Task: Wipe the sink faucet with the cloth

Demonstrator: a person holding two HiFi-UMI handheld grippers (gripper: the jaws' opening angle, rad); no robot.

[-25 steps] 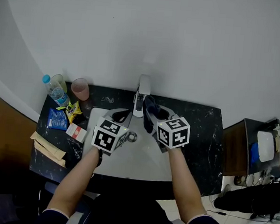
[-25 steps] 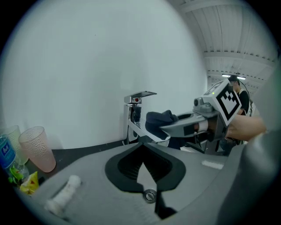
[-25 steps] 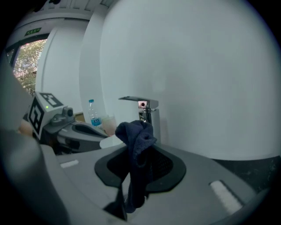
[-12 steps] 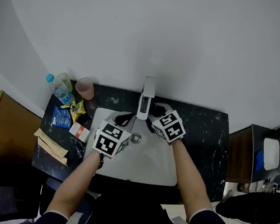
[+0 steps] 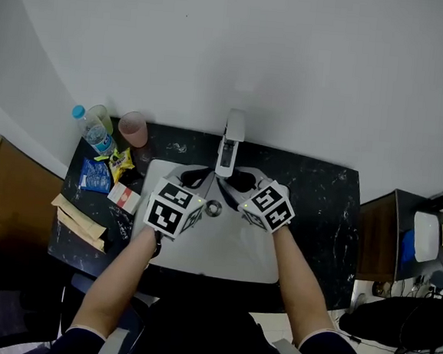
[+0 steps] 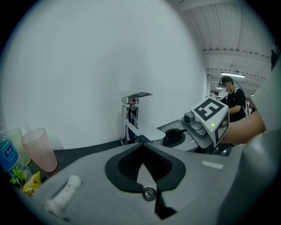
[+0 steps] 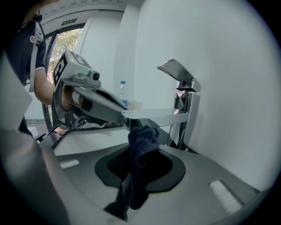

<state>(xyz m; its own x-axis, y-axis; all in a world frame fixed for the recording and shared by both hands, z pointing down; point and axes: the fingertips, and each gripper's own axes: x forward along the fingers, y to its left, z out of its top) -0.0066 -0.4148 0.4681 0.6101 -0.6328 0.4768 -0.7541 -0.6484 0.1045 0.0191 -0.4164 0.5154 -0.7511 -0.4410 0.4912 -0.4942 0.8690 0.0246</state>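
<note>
Right gripper view: hand-held gripper (image 7: 141, 132) clamps cloth (image 7: 139, 148); bottle (image 7: 124, 97) label unreadable.

Water bottle (image 5: 96, 143), pink cup (image 5: 133, 130), snack packets (image 5: 94, 175)

Both forearms extended forward, side by side. Left claw (image 6: 142, 141) shut. Right claw (image 7: 137, 141) clamped on cloth (image 7: 143, 134).

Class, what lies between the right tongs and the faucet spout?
The dark cloth, pinched in the right tongs, bunches up just under the faucet spout, seen in the right gripper view.
</note>
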